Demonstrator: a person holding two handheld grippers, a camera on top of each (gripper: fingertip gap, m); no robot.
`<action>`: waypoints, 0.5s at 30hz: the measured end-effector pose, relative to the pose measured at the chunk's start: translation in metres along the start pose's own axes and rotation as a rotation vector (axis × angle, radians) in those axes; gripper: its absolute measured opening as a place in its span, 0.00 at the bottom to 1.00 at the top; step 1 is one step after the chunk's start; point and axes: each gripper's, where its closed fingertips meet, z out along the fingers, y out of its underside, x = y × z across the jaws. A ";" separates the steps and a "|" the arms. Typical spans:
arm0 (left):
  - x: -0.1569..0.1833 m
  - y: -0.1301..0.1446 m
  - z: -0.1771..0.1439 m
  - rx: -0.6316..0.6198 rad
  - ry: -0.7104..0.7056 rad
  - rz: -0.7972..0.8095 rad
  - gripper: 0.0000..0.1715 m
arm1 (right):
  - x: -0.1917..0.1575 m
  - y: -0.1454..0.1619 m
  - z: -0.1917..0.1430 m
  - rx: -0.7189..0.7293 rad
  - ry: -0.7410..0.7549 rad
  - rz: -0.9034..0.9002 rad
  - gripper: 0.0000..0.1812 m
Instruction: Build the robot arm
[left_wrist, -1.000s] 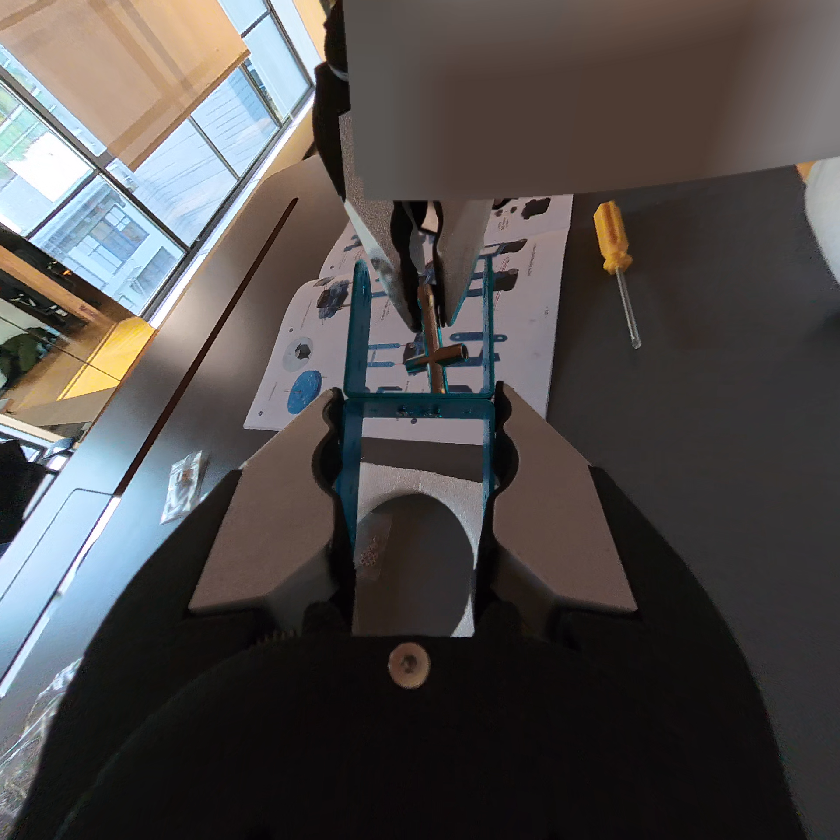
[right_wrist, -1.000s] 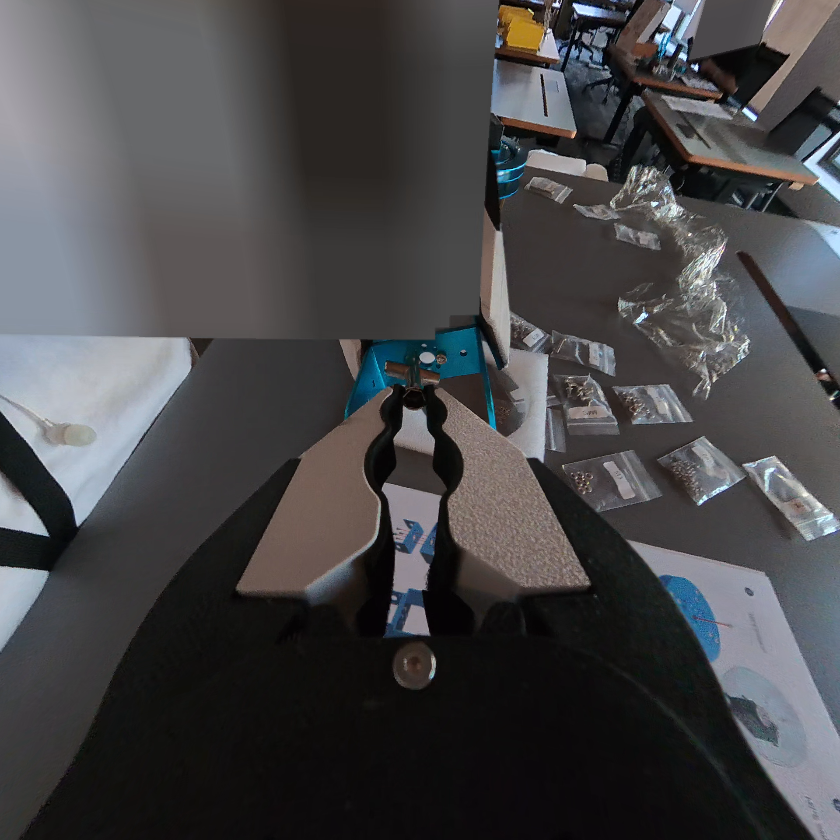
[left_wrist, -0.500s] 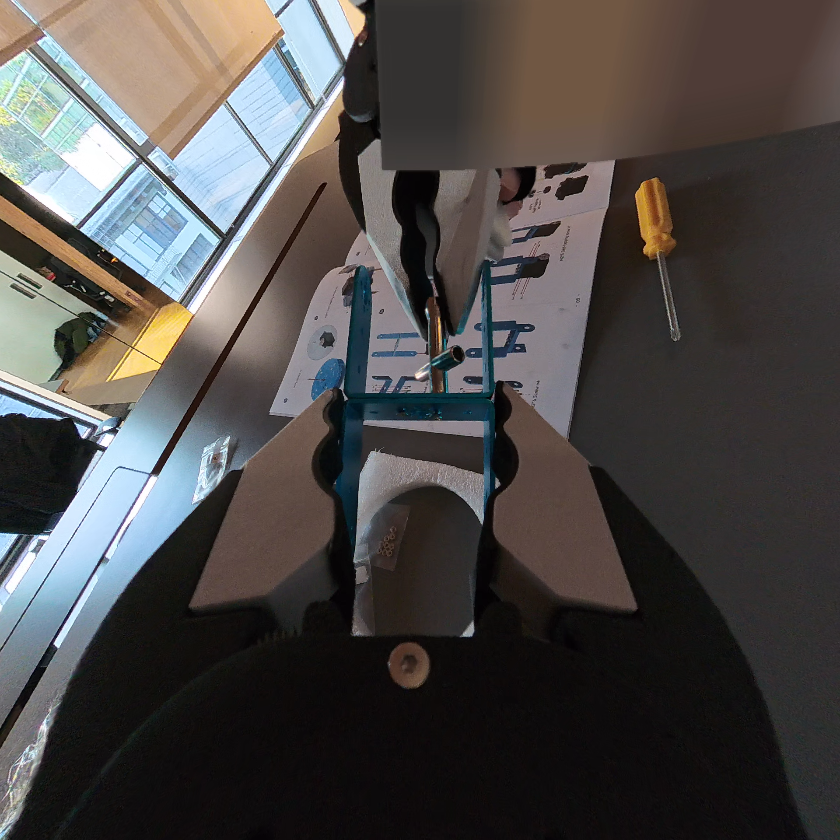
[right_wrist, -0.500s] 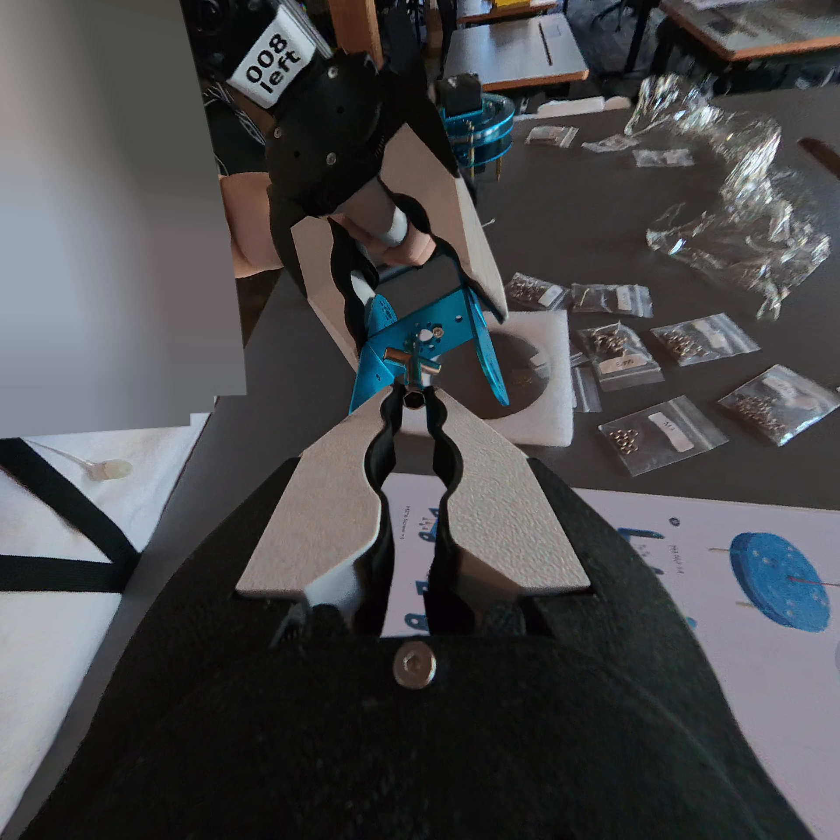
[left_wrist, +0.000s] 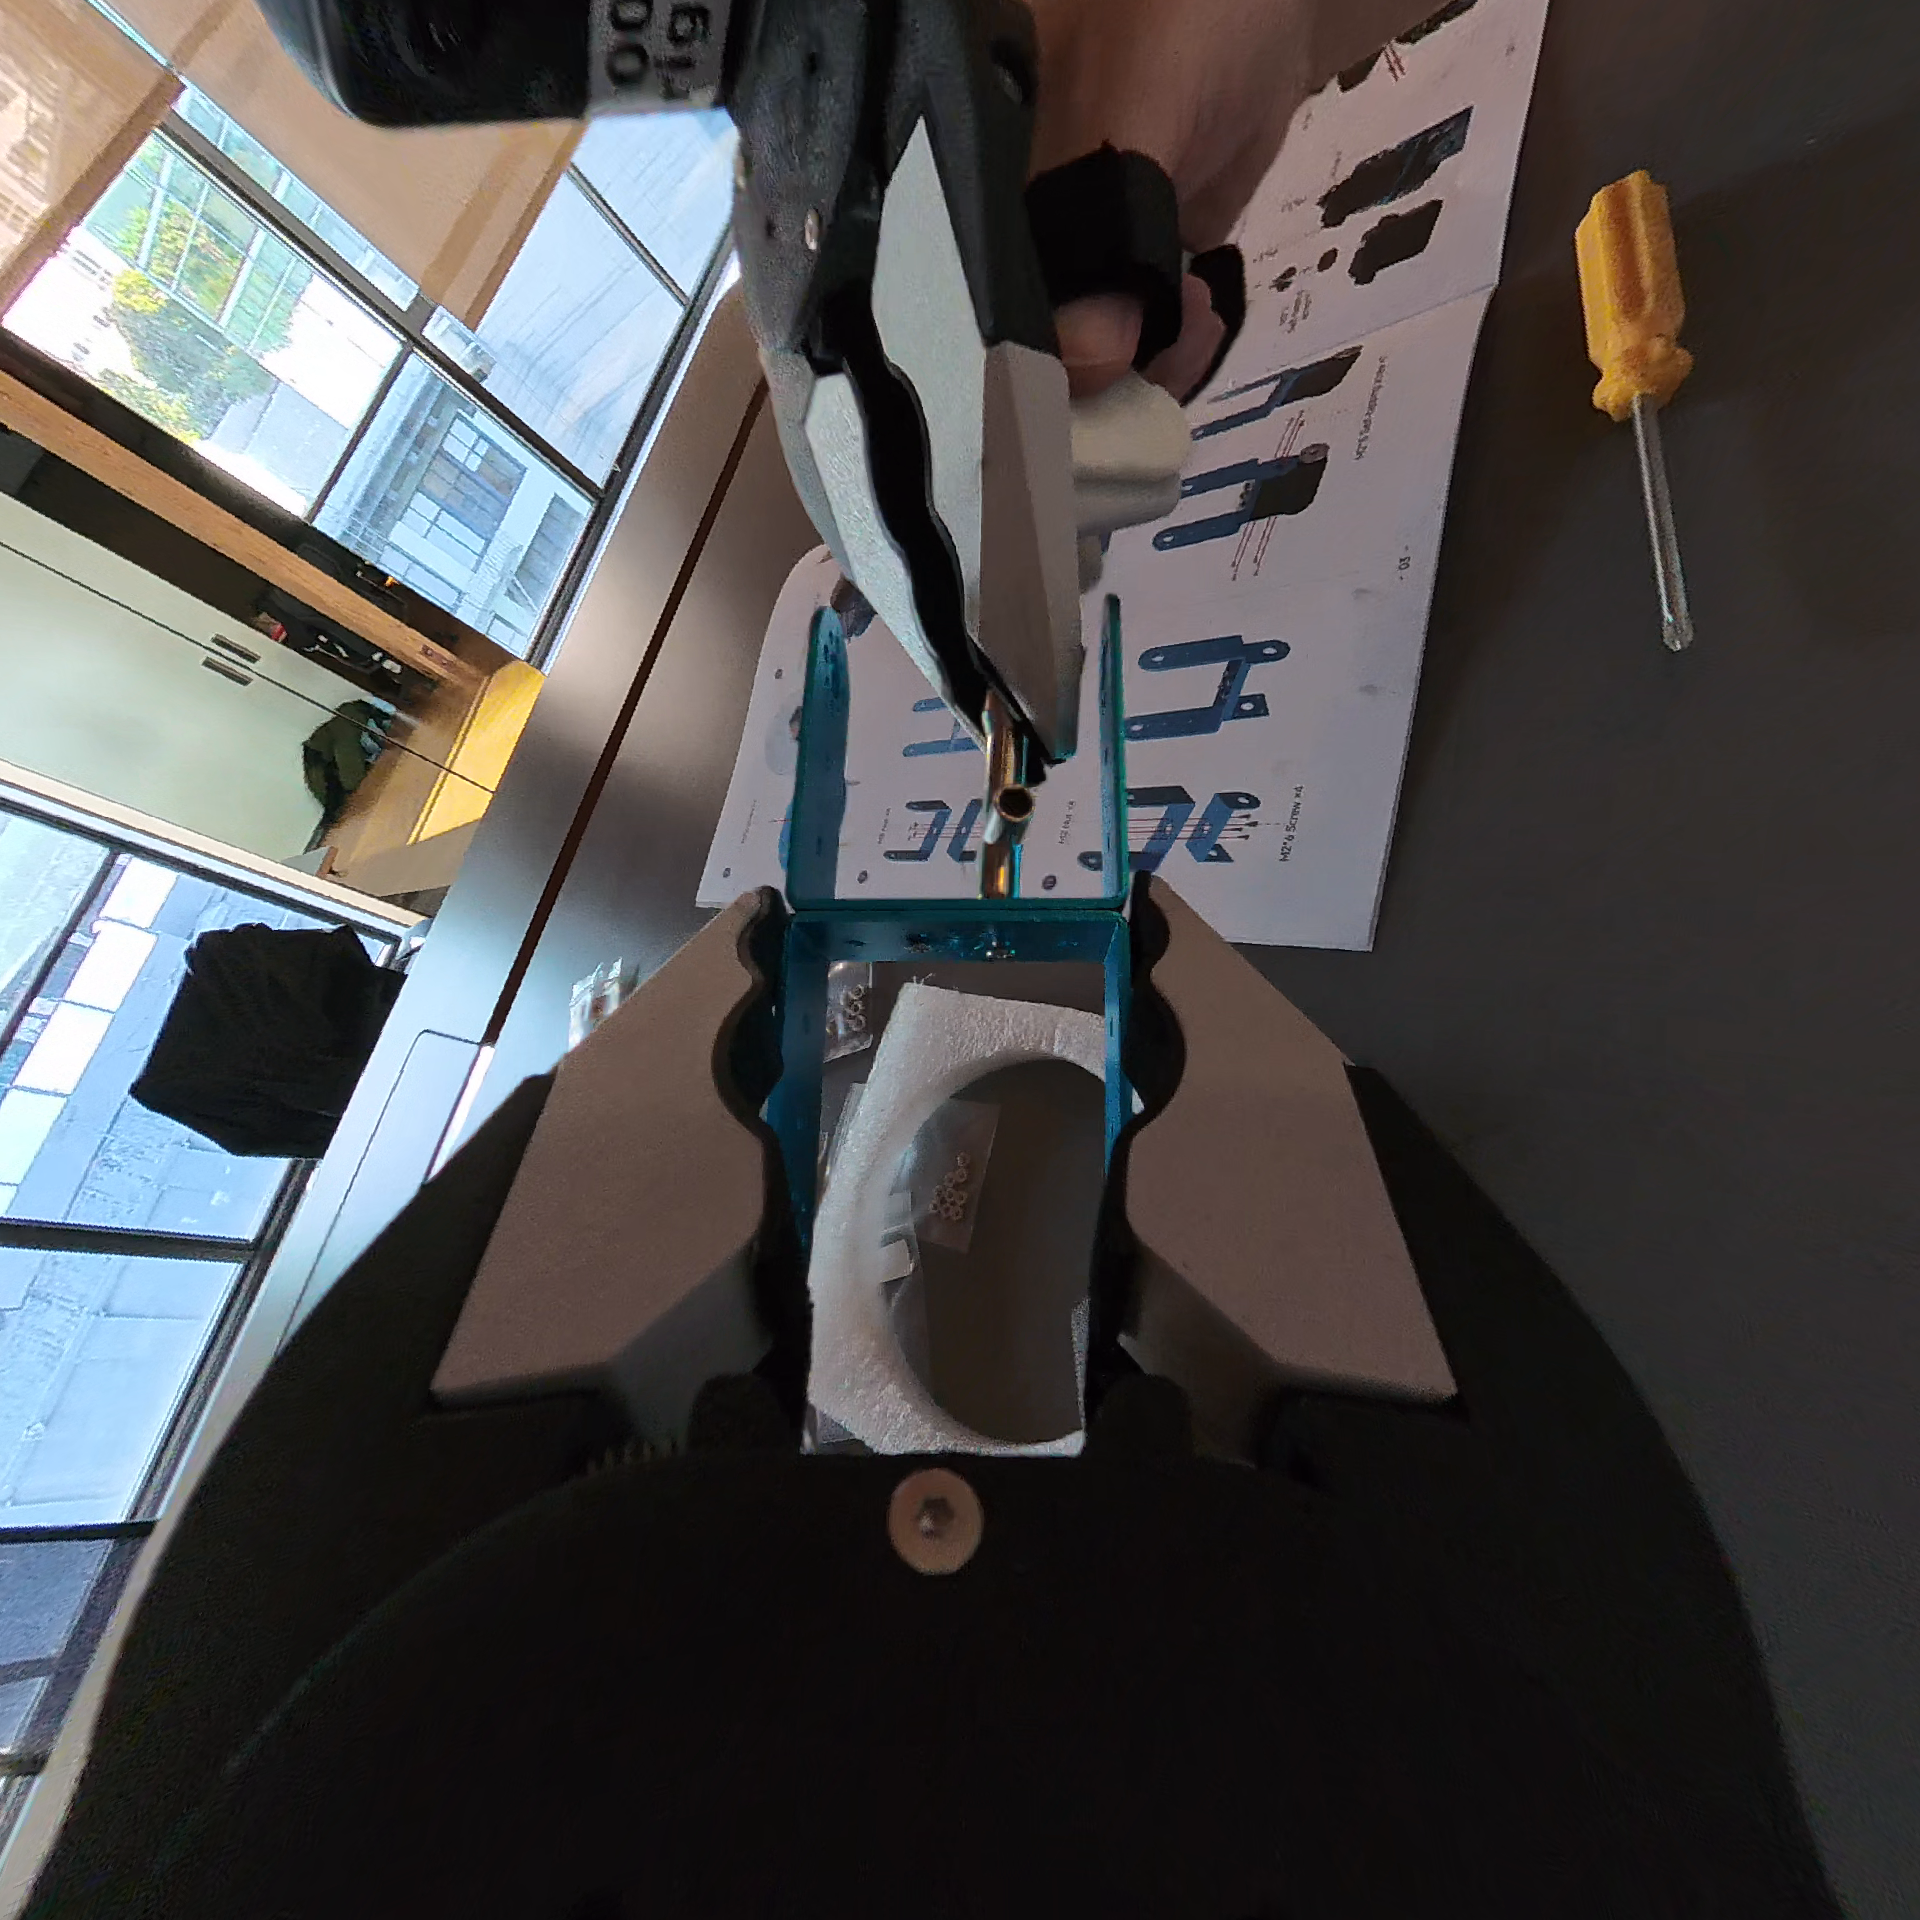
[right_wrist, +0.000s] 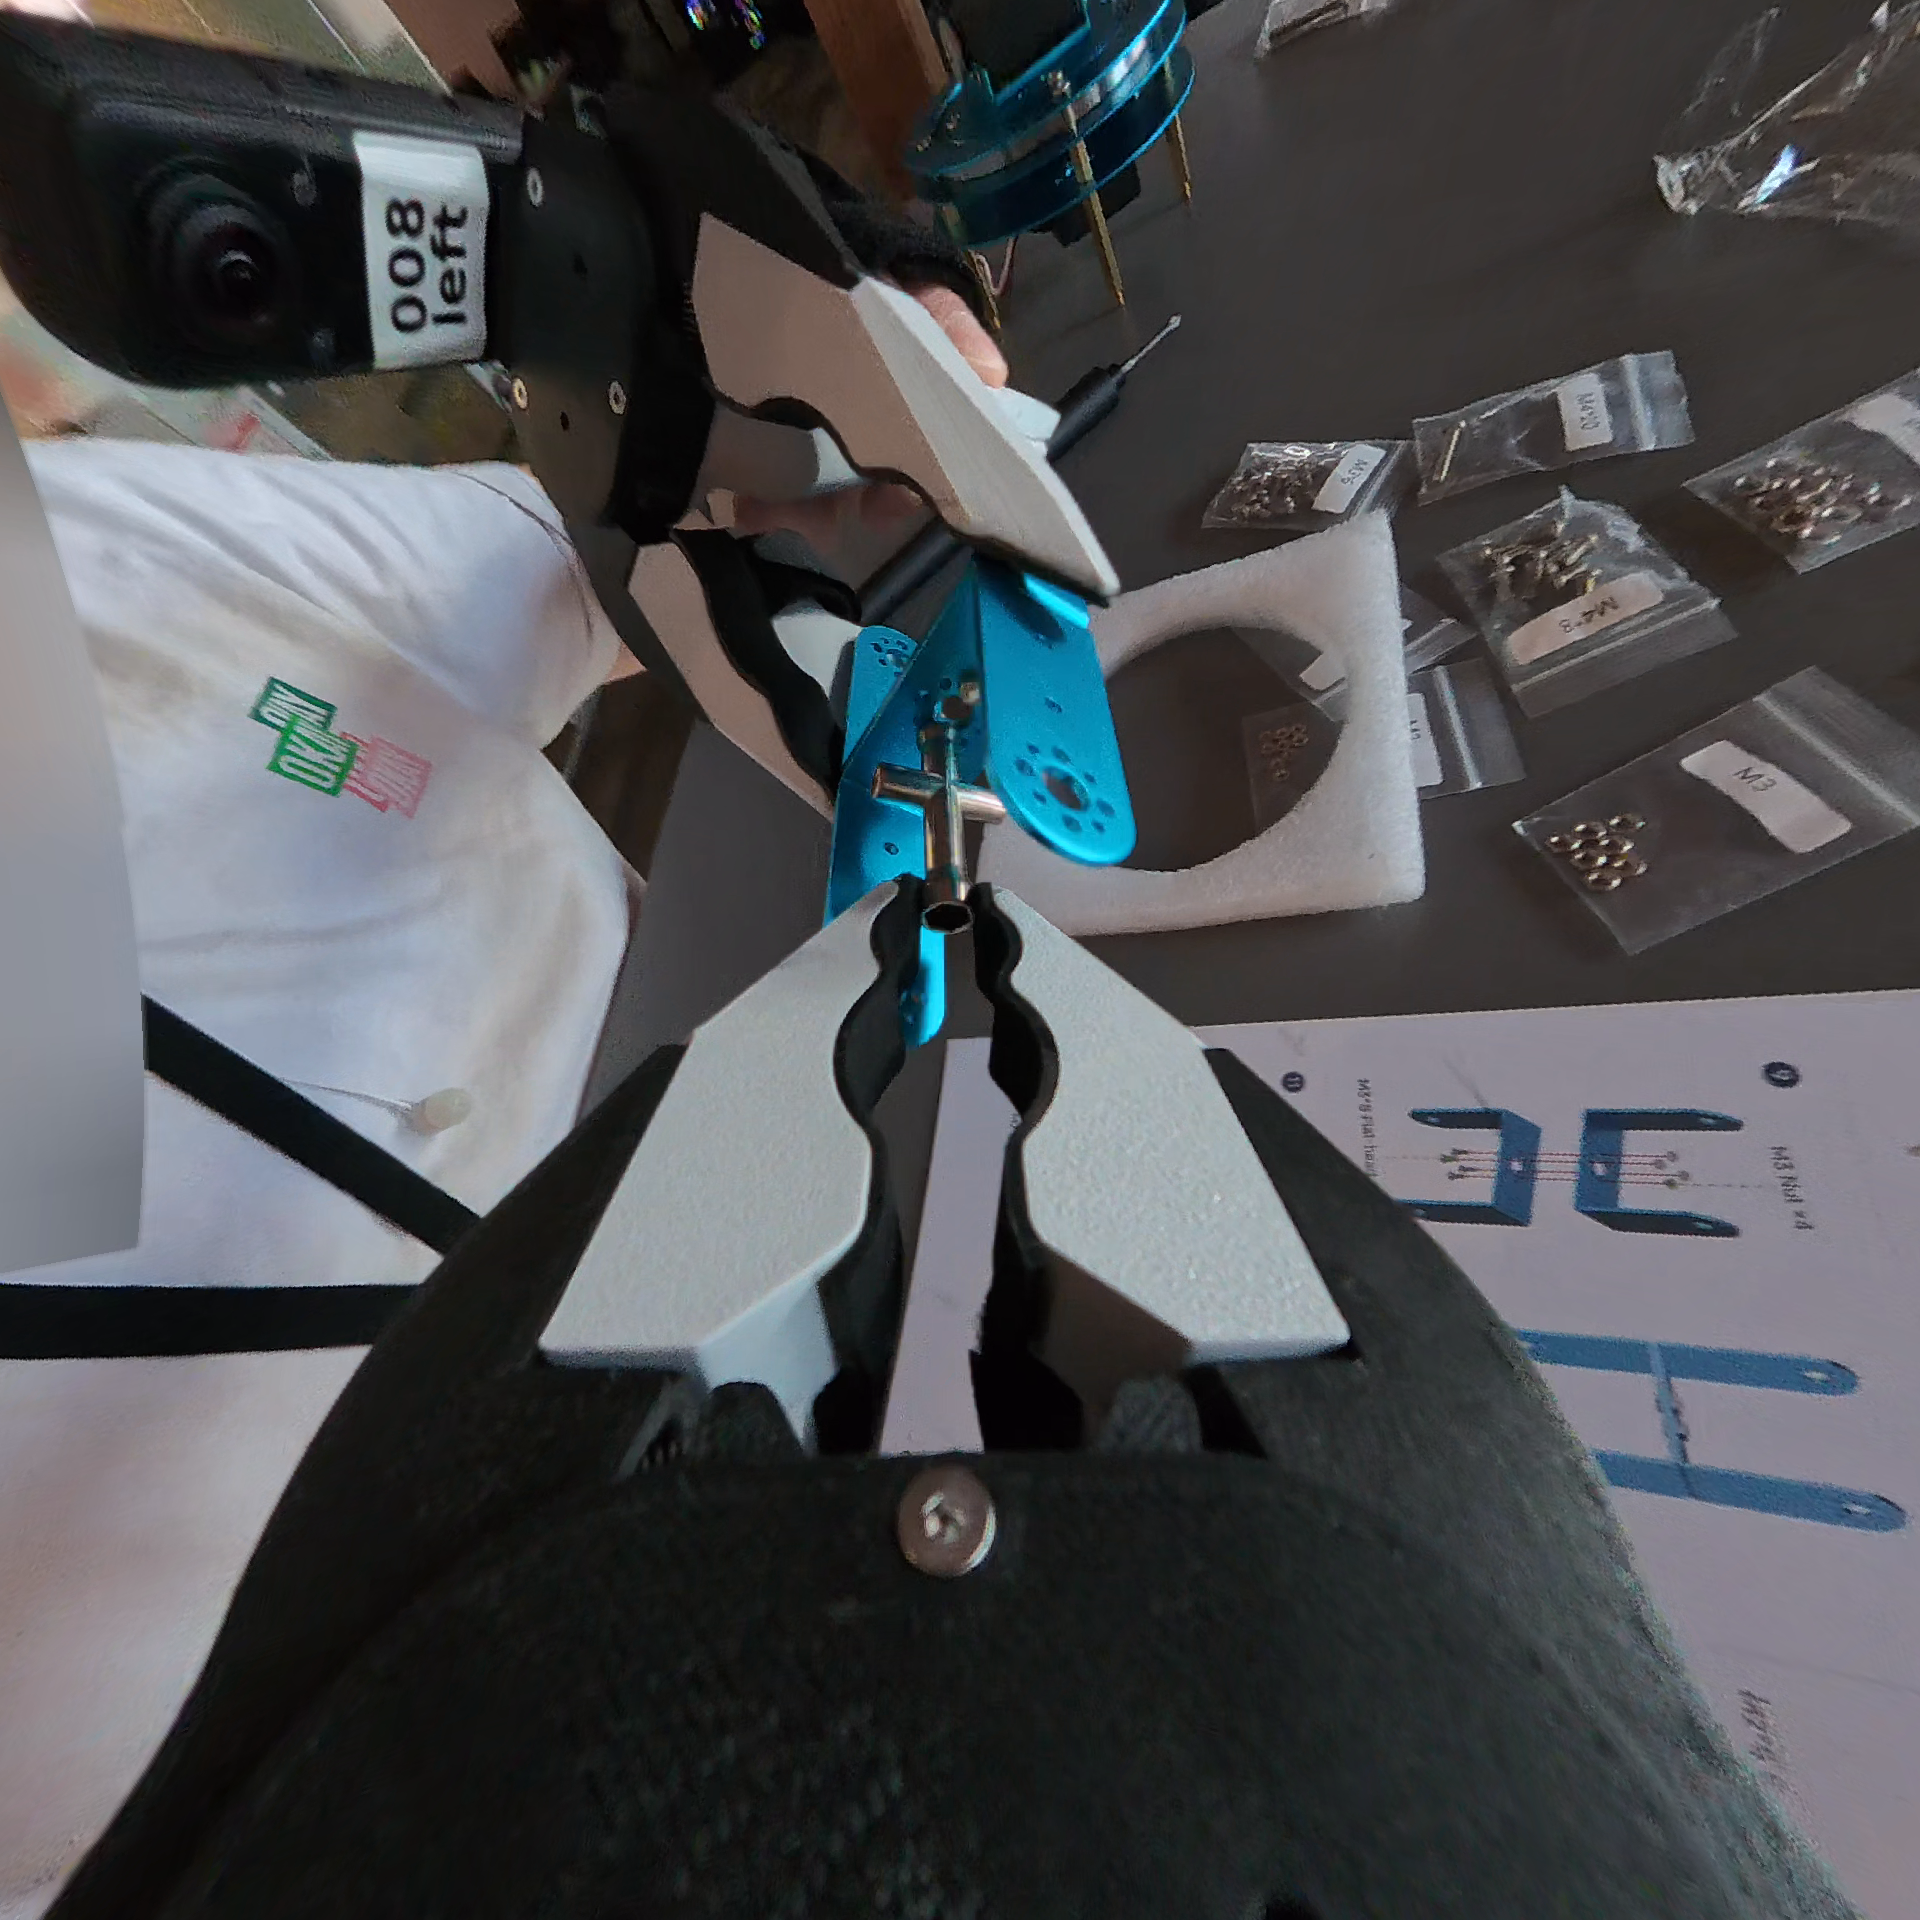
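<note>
My left gripper (left_wrist: 954, 914) is shut on a blue metal U-bracket (left_wrist: 956, 935), with its fingers pressing the bracket's two side arms from outside. My right gripper (right_wrist: 943, 914) is shut on a small silver cross wrench (right_wrist: 940, 805). The far end of the wrench sits against the bracket's (right_wrist: 1039, 727) cross plate. In the left wrist view the right gripper (left_wrist: 1013, 727) comes down from above between the bracket's arms, holding the wrench (left_wrist: 1003, 810). In the right wrist view the left gripper (right_wrist: 956, 686) holds the bracket tilted above the table.
An open instruction booklet (left_wrist: 1299, 623) lies on the dark table, with a yellow screwdriver (left_wrist: 1631, 301) beside it. A white foam frame (right_wrist: 1299, 727), several small bags of screws (right_wrist: 1579, 613), a black screwdriver (right_wrist: 1101, 384) and a blue round assembly (right_wrist: 1049, 94) lie beyond. A person in a white shirt (right_wrist: 312, 831) is at left. Left and right tips are no more than a few centimetres apart.
The cross wrench has turned, and its cross bar now points another way. The right gripper has rolled with it. Both grippers and the bracket have tilted and come closer together.
</note>
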 end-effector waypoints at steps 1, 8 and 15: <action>0.001 0.001 0.001 -0.004 0.009 -0.006 0.38 | 0.000 -0.001 0.000 -0.017 0.027 -0.038 0.05; 0.001 0.000 0.001 0.000 0.006 -0.001 0.38 | -0.003 0.001 -0.001 -0.091 0.058 -0.006 0.05; 0.002 -0.001 0.002 -0.021 -0.031 0.062 0.38 | -0.007 0.003 -0.002 -0.048 -0.090 0.313 0.05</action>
